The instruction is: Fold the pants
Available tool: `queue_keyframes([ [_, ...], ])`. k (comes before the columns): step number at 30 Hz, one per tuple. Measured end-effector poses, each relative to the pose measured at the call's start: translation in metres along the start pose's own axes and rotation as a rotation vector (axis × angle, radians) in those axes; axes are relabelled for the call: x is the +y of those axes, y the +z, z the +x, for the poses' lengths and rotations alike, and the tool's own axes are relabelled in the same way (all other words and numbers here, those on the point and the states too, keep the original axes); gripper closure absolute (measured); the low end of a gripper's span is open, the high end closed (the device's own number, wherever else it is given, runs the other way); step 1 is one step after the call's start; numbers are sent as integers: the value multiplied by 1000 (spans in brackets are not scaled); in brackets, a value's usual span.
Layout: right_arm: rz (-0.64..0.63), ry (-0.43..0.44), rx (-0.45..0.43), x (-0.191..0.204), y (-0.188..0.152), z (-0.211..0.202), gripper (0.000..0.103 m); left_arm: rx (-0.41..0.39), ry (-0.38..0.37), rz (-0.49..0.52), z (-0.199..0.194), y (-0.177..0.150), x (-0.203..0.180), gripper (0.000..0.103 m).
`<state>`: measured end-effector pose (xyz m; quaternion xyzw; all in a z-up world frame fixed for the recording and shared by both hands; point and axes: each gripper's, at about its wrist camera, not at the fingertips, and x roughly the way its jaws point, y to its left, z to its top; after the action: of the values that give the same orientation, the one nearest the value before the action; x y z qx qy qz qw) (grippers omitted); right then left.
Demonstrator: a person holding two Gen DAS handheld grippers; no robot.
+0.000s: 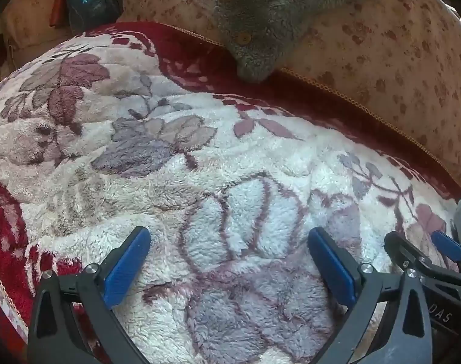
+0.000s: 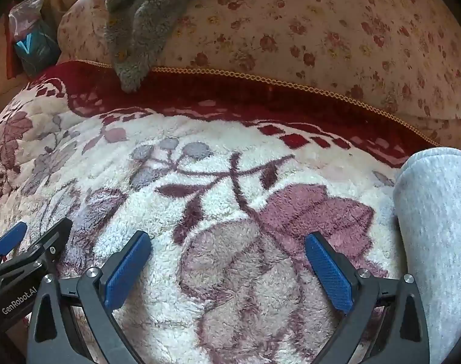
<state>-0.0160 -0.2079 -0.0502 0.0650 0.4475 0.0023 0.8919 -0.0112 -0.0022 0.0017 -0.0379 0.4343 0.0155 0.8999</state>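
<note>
Fleecy floral blanket (image 2: 230, 157) covers the bed beneath me, with a flowered pillow (image 2: 321, 30) at its far edge. Both claws hang spread wide with nothing between the pads: my left claw (image 1: 229, 268) and my right claw (image 2: 229, 268). I take the pale grey knit roll (image 2: 436, 227) at my right edge to be the pants, though I cannot be sure. It looks soft, light and floppy; I would pinch the folded edge. A grey fuzzy garment (image 1: 260, 30) lies on the pillow.

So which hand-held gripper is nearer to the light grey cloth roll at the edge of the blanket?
Right. The right hand-held gripper is just beside the grey roll, open; the left hand-held gripper sits farther away, with the right one between.
</note>
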Motion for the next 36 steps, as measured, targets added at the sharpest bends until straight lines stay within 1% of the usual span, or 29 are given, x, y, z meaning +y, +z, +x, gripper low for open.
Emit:
queue_keyframes([
  [2,7,9,-8,0,0,0,0,-2,0,1,0,-2,0,0],
  [36,5,7,-9,1,-1,1,0,-5,-2,1,1,-5,1,0],
])
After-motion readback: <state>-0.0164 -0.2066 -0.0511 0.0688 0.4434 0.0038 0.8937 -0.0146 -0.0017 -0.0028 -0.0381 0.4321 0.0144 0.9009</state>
